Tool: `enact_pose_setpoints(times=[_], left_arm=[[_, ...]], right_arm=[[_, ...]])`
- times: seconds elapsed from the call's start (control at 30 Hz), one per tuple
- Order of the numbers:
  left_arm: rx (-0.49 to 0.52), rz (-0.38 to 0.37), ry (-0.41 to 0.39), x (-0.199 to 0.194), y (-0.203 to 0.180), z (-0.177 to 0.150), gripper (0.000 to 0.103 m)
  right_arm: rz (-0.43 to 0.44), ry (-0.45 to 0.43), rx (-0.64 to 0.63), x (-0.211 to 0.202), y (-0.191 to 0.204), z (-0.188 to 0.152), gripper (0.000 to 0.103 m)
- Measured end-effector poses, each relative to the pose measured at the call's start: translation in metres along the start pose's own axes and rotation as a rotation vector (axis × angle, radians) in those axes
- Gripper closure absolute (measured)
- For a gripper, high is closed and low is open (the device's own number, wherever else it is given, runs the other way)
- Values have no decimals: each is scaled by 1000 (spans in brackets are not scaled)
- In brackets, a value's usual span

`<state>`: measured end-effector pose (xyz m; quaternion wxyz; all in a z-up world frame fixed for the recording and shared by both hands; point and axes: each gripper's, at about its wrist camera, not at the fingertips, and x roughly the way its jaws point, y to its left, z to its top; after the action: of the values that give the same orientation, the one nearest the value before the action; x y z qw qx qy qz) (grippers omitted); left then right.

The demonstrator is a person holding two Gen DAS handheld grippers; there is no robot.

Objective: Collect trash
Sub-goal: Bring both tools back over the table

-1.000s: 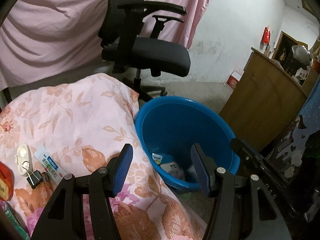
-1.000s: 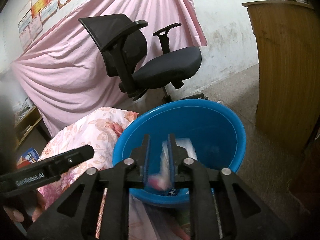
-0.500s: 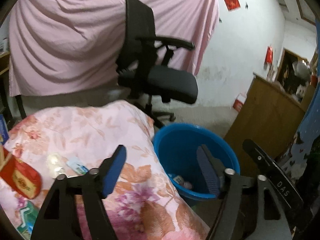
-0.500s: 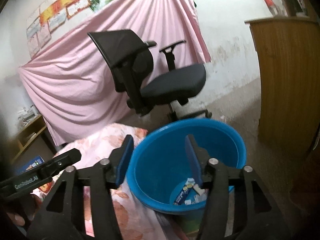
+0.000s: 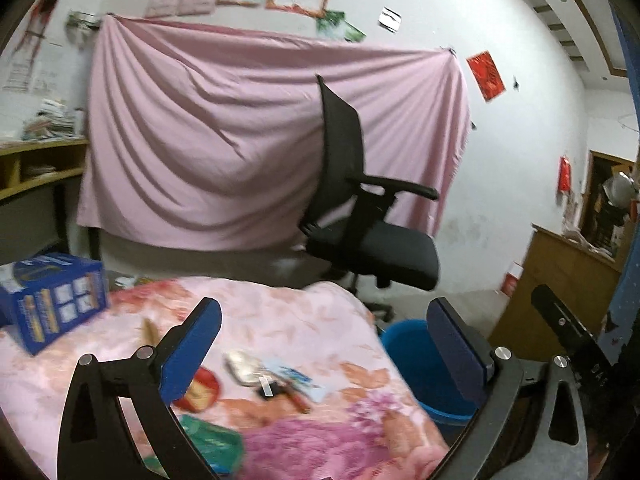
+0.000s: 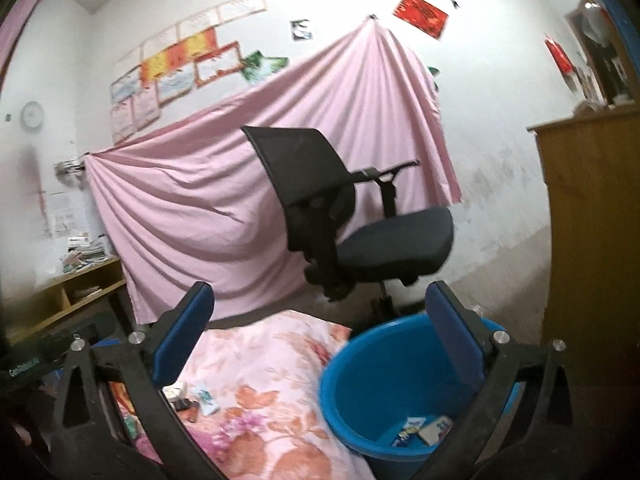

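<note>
Both claws are seen empty with their jaws spread wide, having just been opening: nothing lies between the blue pads of the left claw or of the right claw. Just beyond the left claw, a small blurred cluster of litter lies on the floral quilt, with a red packet and a green packet nearer the camera. What each piece of the cluster is cannot be told through the blur.

To the right, beside the quilt's edge, stands the blue bucket, with a few wrappers already lying at its bottom.

From here, several slips are judged possible. The flat pieces lie close together on soft cloth, so a fold of quilt might be pinched with them, or two pieces taken and one dropped. A thin wrapper could slide out of the pads on the way across. A release made short of the rim would leave the piece on the floor.

Farther off, a blue box rests on the quilt's far side; it could be mistaken for trash. Behind stand the black office chair and the pink sheet hung on the wall.
</note>
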<state>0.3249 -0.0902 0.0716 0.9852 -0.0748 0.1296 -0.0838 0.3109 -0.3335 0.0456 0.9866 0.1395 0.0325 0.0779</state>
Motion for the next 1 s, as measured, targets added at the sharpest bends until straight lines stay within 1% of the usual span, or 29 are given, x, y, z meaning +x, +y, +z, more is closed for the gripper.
enact_pose_setpoints(times=[0.23,0.4,0.53,0.73,1.0], left_arm=[[-17,99,-62,-34,37,-9,2],[-20,156,-88,-54,60,-20,2],[-18,188,-92,-67,77,-27,2],[-11,211,-55,-76,94,-43,2],[-33,210,55,-69,112,-66,2]], right_arm=[[92,-36,-113,-11,45,-4,0],[155,-48,-184,-18,75,-10,0],[197,-32,-242,-19,94,-17,0],[227,47,-312,-9,113,-32,0],[208,234,-348,20,117,-51,0]])
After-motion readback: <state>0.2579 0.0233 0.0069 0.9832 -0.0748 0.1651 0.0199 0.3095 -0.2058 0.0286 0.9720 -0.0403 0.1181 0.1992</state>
